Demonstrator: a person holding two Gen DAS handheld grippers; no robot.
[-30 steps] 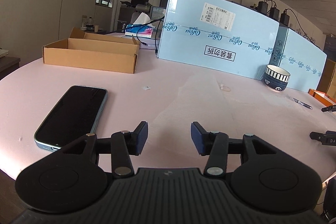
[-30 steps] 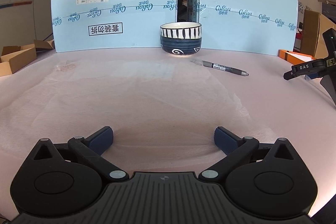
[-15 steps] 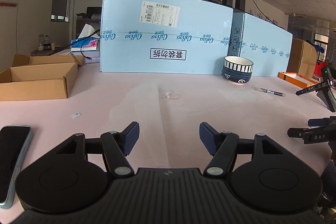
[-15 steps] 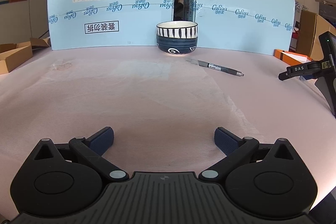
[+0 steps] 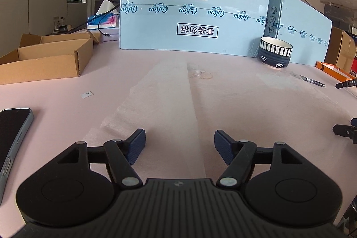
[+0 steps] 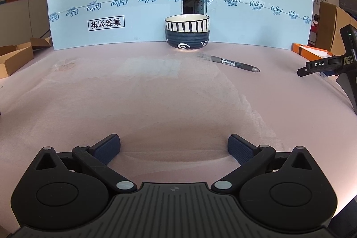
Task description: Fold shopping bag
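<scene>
Now our left claw (image 5: 179, 146) has swung over the translucent shopping bag (image 5: 160, 104), jaws just widened and empty; right claw (image 6: 174, 148) gapes too, folding unstarted.

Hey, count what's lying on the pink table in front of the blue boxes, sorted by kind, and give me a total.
Translucent shopping bag: 1
Striped bowl: 1
Pen: 1
Phone: 1
Open cardboard box: 1
Small white scrap: 1
Total: 6

Striped bowl (image 6: 187, 32), pen (image 6: 234, 63), phone (image 5: 12, 133), open cardboard box (image 5: 44, 57).
</scene>
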